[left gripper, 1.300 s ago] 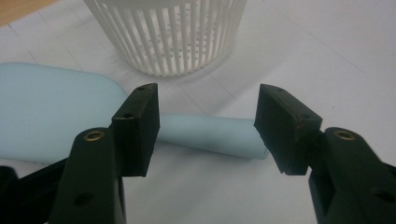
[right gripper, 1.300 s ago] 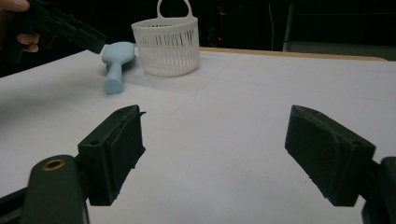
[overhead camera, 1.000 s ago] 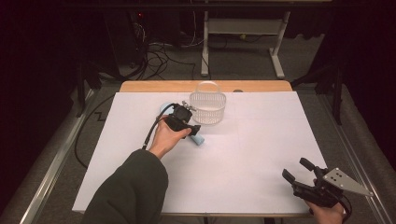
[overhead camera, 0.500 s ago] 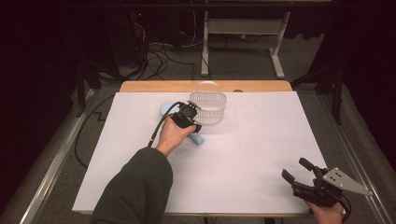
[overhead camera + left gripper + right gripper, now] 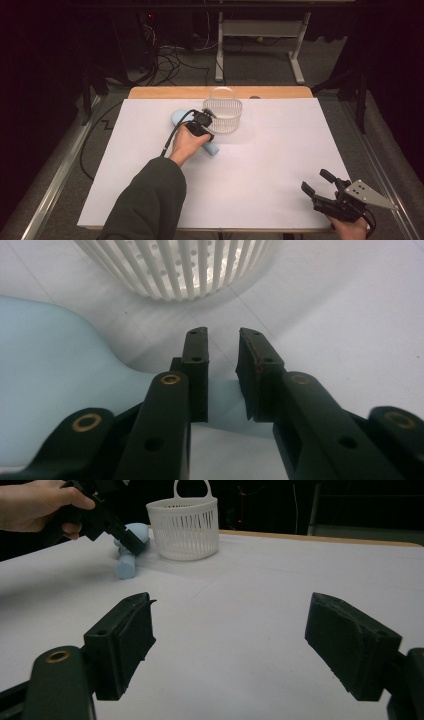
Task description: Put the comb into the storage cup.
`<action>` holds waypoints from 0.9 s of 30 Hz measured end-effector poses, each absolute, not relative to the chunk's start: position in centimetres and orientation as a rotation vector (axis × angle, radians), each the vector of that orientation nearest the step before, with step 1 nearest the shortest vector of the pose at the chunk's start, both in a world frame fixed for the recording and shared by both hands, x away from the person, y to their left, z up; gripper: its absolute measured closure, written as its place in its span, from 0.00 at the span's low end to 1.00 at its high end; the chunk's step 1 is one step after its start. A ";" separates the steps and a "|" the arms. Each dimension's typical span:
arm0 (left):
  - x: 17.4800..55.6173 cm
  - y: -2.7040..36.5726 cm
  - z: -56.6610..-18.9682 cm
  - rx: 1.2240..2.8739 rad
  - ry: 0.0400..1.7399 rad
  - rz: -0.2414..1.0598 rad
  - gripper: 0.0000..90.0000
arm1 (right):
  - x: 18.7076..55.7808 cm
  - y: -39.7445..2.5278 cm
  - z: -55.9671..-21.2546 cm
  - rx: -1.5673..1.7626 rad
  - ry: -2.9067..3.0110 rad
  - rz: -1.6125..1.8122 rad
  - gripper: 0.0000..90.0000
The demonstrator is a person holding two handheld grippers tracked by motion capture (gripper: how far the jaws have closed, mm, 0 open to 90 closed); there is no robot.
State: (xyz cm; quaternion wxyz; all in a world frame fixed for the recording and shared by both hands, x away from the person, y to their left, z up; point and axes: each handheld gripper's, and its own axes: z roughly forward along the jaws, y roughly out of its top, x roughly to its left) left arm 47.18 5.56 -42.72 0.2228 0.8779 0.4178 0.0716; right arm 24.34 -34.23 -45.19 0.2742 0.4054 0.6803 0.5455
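Straddling pale blue toy [image 5: 55,385] neck — left gripper [image 5: 222,340], fingers narrowly parted, beside basket [image 5: 175,265]

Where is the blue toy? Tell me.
In the high view the blue toy lies left of centre on the table, just left of the basket, under the left tongs.

the left arm reaches forward from the bottom edge in a dark green sleeve, forearm angled up toward the middle of the table. its bare hand [image 5: 186,144] wraps the left tool [image 5: 206,125], which points away from the person and tips downward. in the left gripper view the two black jaws stand close together with a narrow gap between them. the right hand [image 5: 350,227] sits low at the near right corner, holding the right tool [image 5: 315,182] aimed toward upper left, its jaws spread wide apart.
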 end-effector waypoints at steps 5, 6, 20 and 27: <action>47.2 5.6 -42.8 2.426 1.163 0.210 0.90 | 24.3 -34.2 -45.2 1.093 1.834 1.466 0.22; 47.3 5.7 -42.8 2.424 1.168 0.207 0.91 | 24.4 -34.2 -45.2 1.093 1.836 1.468 0.22; 47.2 5.9 -43.5 2.473 1.179 0.191 1.00 | 24.4 -34.3 -45.2 1.098 1.833 1.474 0.22; 46.8 6.1 -43.4 2.485 1.167 0.181 1.00 | 24.4 -34.3 -45.2 1.099 1.834 1.472 0.22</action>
